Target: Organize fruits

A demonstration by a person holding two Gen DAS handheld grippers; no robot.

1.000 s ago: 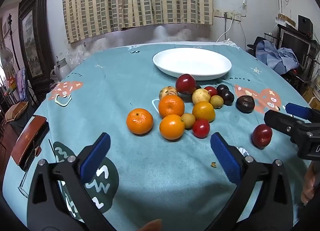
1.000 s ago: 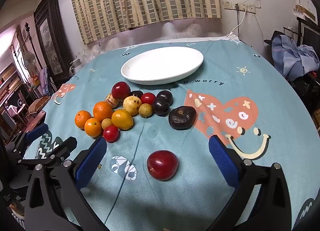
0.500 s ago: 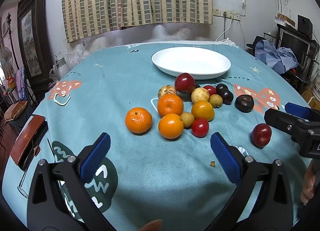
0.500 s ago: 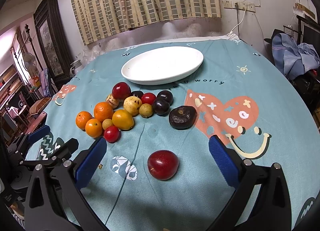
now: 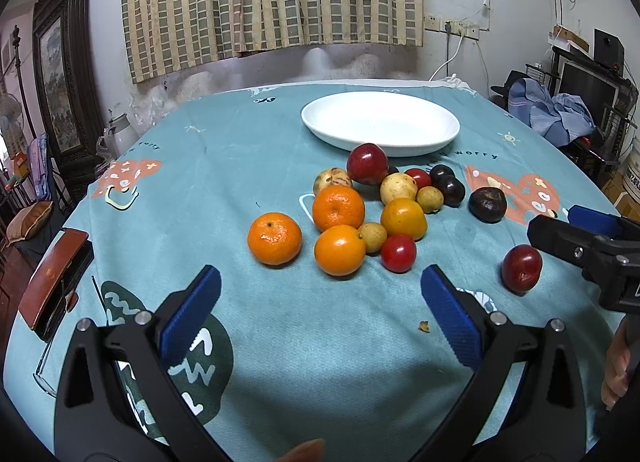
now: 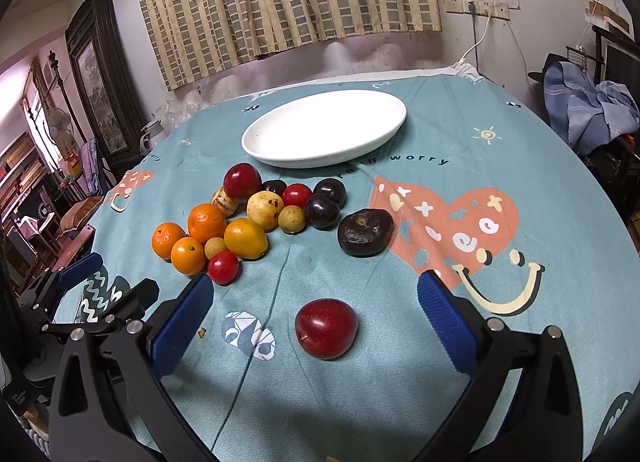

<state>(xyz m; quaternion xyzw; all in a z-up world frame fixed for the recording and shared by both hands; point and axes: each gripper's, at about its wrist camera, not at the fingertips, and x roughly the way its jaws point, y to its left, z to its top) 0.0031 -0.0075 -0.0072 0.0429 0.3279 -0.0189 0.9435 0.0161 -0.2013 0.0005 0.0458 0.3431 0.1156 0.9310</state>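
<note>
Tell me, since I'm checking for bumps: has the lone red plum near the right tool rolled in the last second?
No. The red plum sits just right of the white geometric print on the cloth, same as before.

A white oval plate sits empty at the far side of the counter. Just in front of it, a tight cluster: three oranges, a yellow-orange fruit, red plums, dark plums, pale yellow ones. One wrinkled dark fruit sits apart to the right, and one red plum lies alone, nearest.
</note>
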